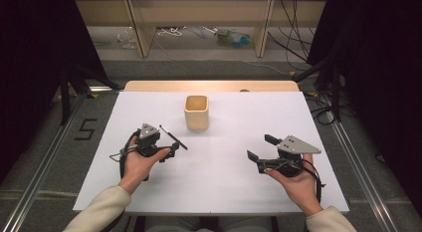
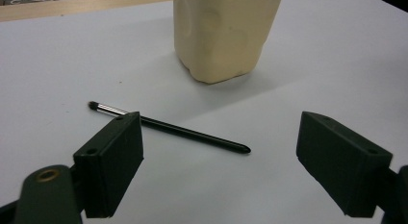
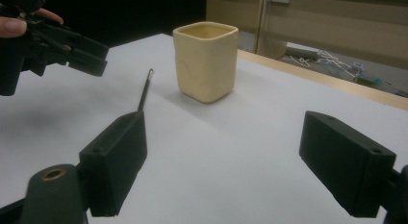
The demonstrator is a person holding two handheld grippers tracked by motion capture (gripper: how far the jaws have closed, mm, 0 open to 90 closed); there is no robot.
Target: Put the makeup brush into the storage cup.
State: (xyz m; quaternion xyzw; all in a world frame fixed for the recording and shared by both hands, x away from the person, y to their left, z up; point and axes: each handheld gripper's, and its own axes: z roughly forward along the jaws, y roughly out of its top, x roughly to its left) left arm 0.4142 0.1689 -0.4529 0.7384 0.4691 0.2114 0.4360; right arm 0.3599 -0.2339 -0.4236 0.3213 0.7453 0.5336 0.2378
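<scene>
1. A thin black brush [image 1: 173, 137] lies flat on the white table [image 1: 219, 192], just in front of your left gripper [image 1: 171, 151]. Its long axis runs on a slant in the high view: the brush end with a silver collar points up and left, away from you, and the plain tip points down and right.
2. In the left gripper view the brush lies crosswise ahead of the jaws, which stand wide apart with nothing between them.
3. A cream cup [image 1: 196, 112] stands upright beyond the brush, near it but not touching.
4. Your right gripper [image 1: 262, 148] hovers well apart to the right, jaws spread wide and empty, pointing toward the cup.
5. Bare white table surrounds the brush on all sides, and the left edge is well away from it.
6. Beyond the far edge you see a wooden strip, grey floor, cables and wooden frame legs; dark curtains hang on both sides.
</scene>
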